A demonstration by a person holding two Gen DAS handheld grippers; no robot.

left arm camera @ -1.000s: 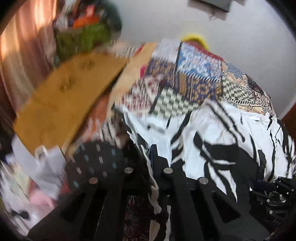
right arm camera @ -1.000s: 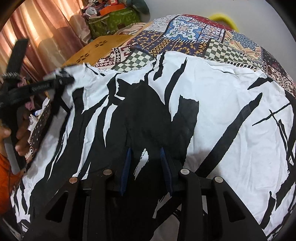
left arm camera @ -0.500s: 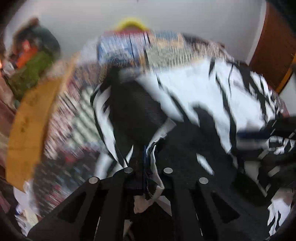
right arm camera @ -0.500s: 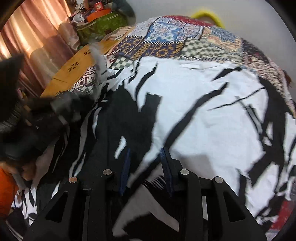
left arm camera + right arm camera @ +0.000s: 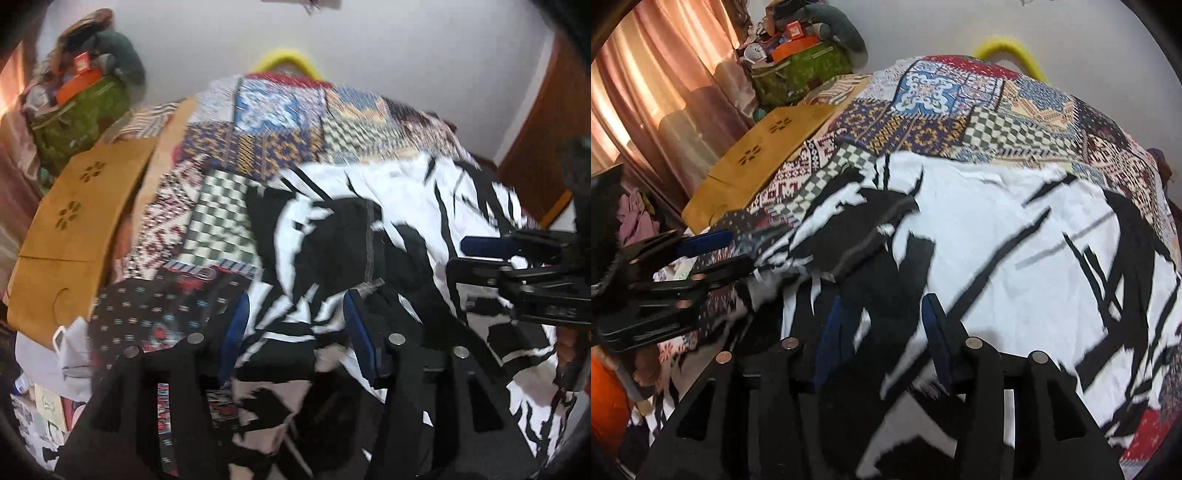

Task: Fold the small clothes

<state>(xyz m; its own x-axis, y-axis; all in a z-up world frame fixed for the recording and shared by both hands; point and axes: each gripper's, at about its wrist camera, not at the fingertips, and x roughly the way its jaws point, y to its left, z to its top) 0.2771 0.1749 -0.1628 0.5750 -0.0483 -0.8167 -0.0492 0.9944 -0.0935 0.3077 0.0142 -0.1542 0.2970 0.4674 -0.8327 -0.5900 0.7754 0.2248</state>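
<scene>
Black-and-white garment (image 5: 1015,236): spread over a patchwork quilt (image 5: 960,122) on the bed, one corner seen folded back onto itself. Left claw (image 5: 295,325): jaws held wide apart above the garment's near edge, nothing gripped. Right claw (image 5: 882,328): likewise spread wide over the cloth, nothing held. Tan board (image 5: 81,229): located beside the quilt.

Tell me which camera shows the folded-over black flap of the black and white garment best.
The right wrist view: the folded-over black flap shows sharply there, grey stitched hem included. The left wrist view shows the same flap, blurred, just beyond the open left tongs.
</scene>
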